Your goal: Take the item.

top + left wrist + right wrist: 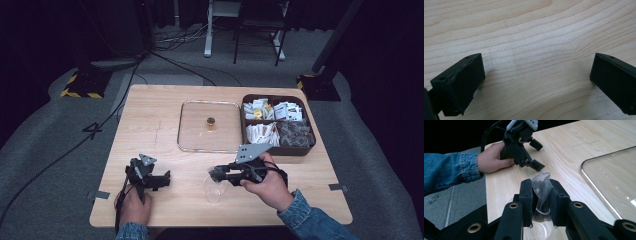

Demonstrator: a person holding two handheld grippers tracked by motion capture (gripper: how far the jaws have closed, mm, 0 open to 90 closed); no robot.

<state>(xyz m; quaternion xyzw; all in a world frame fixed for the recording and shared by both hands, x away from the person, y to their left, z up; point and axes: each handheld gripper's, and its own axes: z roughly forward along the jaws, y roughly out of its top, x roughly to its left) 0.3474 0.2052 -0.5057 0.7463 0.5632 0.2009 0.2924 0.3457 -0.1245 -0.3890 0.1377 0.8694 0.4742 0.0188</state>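
From above, the right gripper point(216, 174) clenches a small clear bag point(212, 176) over a clear cup point(214, 191), with bare table point(150, 125) stretching ahead of it toward the left gripper point(162, 180) near the front edge. The left gripper view has jaws released wide over bare wood. In the right gripper view the bag point(541, 188) is pinched between the jaws, its contents unclear, and the cup point(539, 231) below is cut off.

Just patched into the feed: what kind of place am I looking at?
Probably a recording studio or lab, not a home: black curtains surround a lone wooden table, cables trail over grey carpet, and a hazard-striped stand base sits behind.
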